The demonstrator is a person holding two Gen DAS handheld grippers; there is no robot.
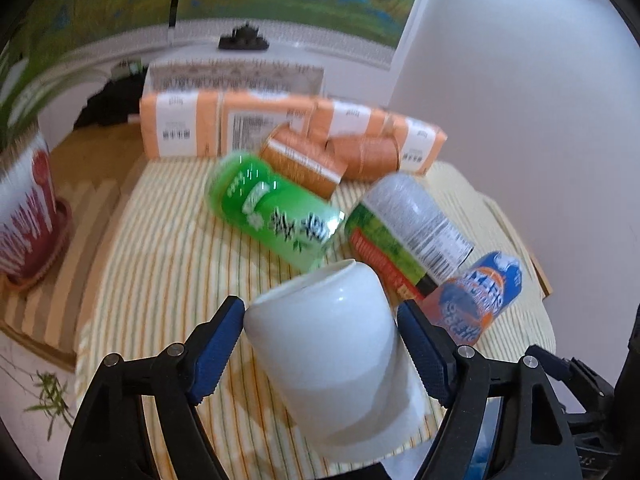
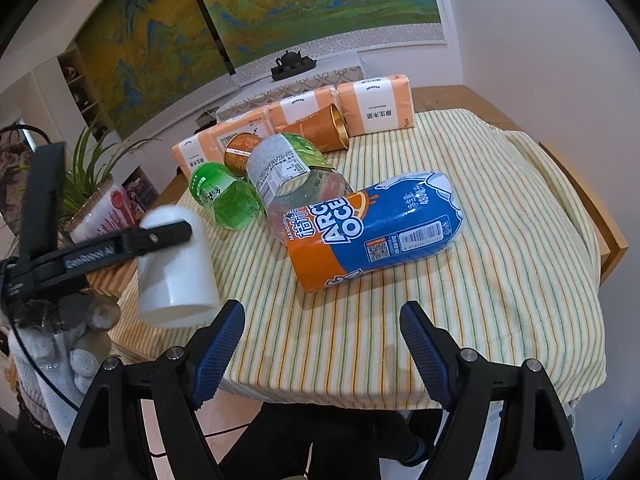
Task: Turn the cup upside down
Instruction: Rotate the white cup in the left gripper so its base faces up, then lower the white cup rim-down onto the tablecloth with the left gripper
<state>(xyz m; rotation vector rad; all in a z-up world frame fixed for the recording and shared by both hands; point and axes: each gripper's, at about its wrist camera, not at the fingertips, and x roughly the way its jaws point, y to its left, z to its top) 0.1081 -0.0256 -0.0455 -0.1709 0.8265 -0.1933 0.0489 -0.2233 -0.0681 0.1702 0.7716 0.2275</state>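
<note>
Both fingers of the left claw [image 1: 320, 344] clamp the tilted cup [image 1: 332, 360].

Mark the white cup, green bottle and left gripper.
white cup [image 1: 332, 328], left wrist view, side wall.
green bottle [image 2: 228, 196], right wrist view, body.
left gripper [image 1: 320, 320], left wrist view, midway between fingertips, on the cup.

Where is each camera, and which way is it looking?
Left wrist: rides the left gripper, facing along its blue fingers at the white cup between them.
Right wrist: rides the right gripper, open with nothing in it, looking across the striped tablecloth; the person's gloved hand shows at left.
Shared: the cup, the green bottle and the blue-orange bottle.
</note>
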